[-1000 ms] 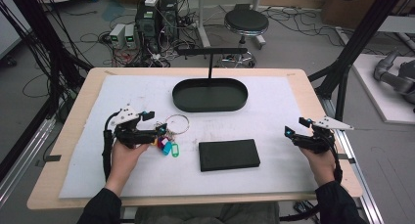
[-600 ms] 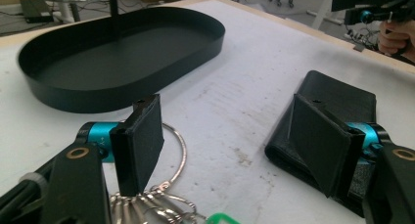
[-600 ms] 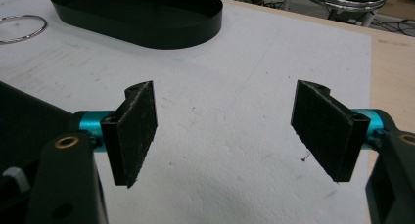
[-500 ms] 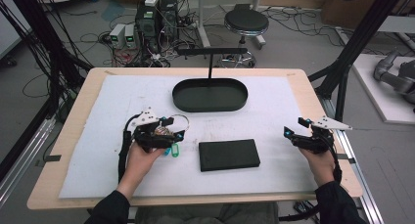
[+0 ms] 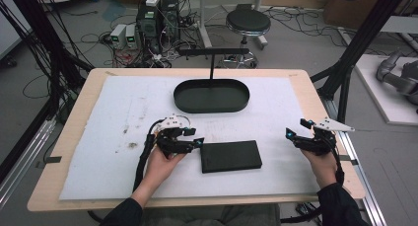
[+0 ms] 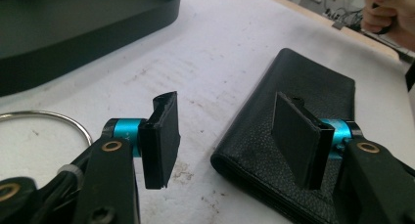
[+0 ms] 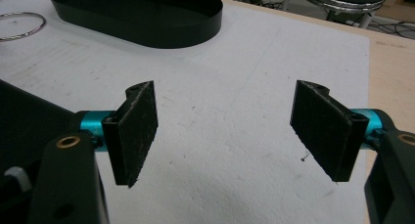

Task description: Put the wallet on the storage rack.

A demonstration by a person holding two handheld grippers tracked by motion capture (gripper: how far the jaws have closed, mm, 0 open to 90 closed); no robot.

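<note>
Left tool (image 6: 222, 136), jaws just narrowing to half-open and empty, should straddle the black leather wallet (image 6: 303, 101) edge squarely before clamping.

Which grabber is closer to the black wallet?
Left. The left gripper sits at the black wallet's left end, one pad above its corner, not gripping it. The right gripper hovers off to its right, apart.

High view: overhead, facing forward and down on the table (image 5: 74, 152). Gripper views: low, close to the surface. All three share the black oval tray (image 5: 212, 96).
</note>
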